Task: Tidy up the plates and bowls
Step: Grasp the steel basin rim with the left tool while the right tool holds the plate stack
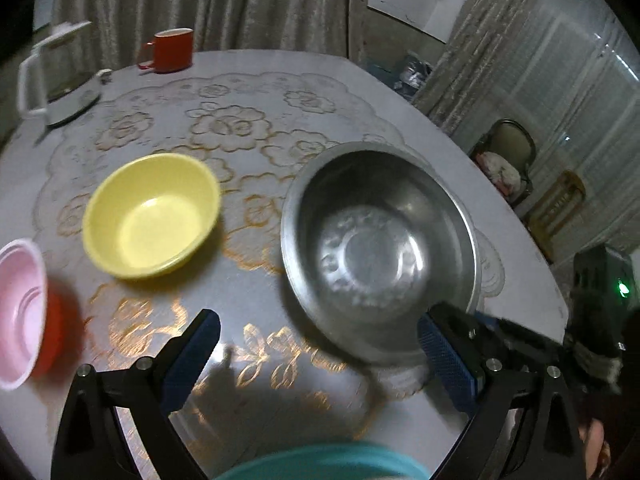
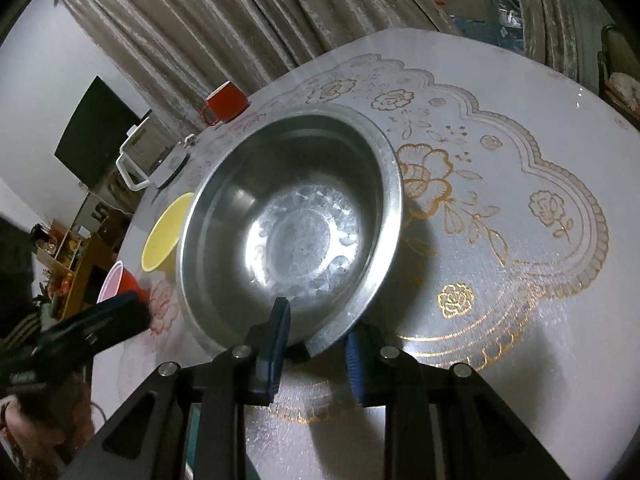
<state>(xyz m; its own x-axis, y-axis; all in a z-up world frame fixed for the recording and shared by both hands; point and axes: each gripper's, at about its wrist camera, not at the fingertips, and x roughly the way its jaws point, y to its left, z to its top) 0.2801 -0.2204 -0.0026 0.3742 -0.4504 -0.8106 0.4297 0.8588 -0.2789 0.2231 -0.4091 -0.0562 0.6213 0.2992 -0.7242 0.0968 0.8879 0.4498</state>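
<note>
Right hand-held gripper (image 2: 314, 344) is clamped on the near rim of the steel bowl (image 2: 296, 216), tilted w/ its far side on the table (image 2: 520, 240). Left hand-held gripper (image 1: 320, 360) hangs w/ fingers wide apart, nothing between; yellow bowl (image 1: 154, 216) sits left of the steel one

**Steel bowl caught at the rim, three more wait on the table**

A wide steel bowl (image 2: 292, 216), empty and mirror-bright with a ring pattern in its base, is tilted, its near rim pinched between the right tongs (image 2: 316, 344). Left of it, ahead of the wide-open left tongs (image 1: 316, 360), a yellow bowl (image 1: 154, 216) sits upright and empty. Farther left lies a pink bowl (image 1: 18, 308) nested in a red one (image 1: 54, 332), tipped toward the camera. A teal rim (image 1: 324, 464) shows just below the left tongs.
</note>
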